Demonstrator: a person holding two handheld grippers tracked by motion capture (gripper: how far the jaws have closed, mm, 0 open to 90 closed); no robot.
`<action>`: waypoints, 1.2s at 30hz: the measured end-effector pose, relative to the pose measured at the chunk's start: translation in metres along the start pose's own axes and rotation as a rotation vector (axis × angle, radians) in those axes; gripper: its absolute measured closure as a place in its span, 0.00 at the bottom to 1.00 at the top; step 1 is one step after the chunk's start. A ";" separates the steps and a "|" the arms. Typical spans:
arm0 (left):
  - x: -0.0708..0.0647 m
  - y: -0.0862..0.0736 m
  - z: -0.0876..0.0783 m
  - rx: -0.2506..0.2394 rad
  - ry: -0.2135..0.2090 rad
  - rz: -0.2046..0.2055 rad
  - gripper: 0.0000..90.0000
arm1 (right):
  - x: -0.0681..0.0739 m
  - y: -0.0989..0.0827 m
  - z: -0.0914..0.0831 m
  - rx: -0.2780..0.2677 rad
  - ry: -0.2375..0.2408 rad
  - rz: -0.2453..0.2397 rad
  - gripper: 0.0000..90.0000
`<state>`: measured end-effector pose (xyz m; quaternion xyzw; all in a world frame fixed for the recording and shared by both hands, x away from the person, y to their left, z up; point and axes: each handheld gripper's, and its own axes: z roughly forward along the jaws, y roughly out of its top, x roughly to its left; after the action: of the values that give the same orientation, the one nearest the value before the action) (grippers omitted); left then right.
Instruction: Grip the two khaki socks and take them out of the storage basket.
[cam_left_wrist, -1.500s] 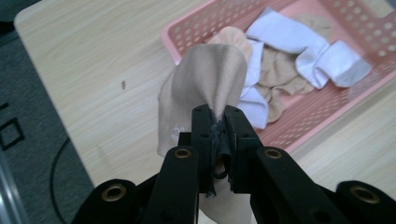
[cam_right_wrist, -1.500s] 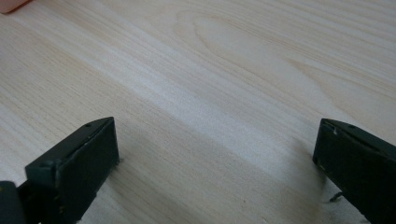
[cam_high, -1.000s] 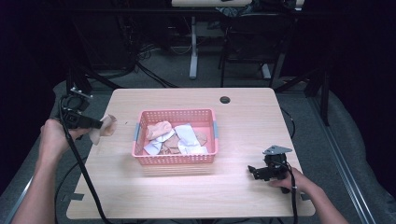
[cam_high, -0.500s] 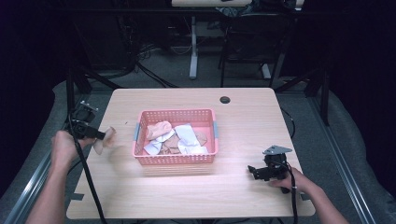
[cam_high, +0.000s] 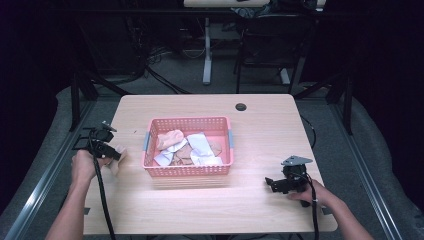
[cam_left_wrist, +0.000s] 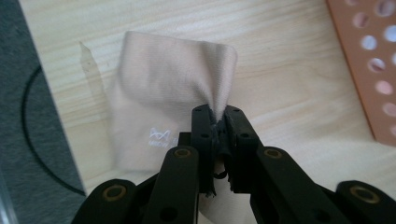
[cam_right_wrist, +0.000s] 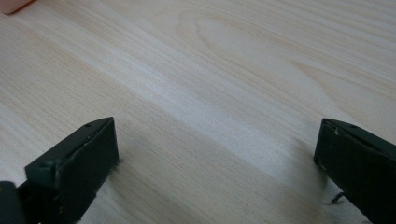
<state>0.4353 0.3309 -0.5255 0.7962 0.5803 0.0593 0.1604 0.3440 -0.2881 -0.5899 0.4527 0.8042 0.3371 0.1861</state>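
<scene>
Two hand-held grippers work at the wooden table (cam_high: 260, 125). The left gripper (cam_left_wrist: 216, 122) has its jaws pressed together on a pinch of beige cloth (cam_left_wrist: 163, 107), the fabric gathered into a ridge where the jaws bite it. In the high view this left gripper (cam_high: 114, 153) is at the table's left edge, held in the person's left hand (cam_high: 85, 165), with the cloth (cam_high: 118, 159) hanging just beside the pink basket (cam_high: 186, 171) but apart from it. The rest of the cloth spreads flat over the wood toward the table edge, and a thin clear flap shows along its far side.

A small white logo (cam_left_wrist: 159, 135) is printed on the cloth near the jaws, with a line of tiny letters beneath it; the writing is too small and blurred to read.

The cloth is plain, soft and pale tan, roughly rectangular with a rounded top corner.

The right gripper (cam_right_wrist: 217, 163) has its jaws spread wide, holding nothing, with bare wood between them. In the high view the right gripper (cam_high: 280, 183) sits low at the table's right front, in the person's right hand (cam_high: 312, 192), well apart from the basket. The basket holds a heap of pink, white and tan cloths (cam_high: 187, 147).
</scene>
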 end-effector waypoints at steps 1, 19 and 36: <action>0.000 -0.003 0.005 0.010 -0.014 -0.008 0.92 | 0.000 0.000 0.000 0.002 0.000 -0.002 0.00; -0.017 -0.004 -0.030 -0.100 -0.032 0.032 0.24 | 0.001 0.000 0.000 -0.001 -0.006 0.005 0.00; -0.048 0.025 -0.077 -0.146 -0.024 0.141 0.05 | 0.001 0.000 0.000 -0.003 -0.005 0.002 0.00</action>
<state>0.4208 0.2931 -0.4404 0.8218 0.5152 0.1032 0.2205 0.3434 -0.2873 -0.5899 0.4542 0.8028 0.3373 0.1882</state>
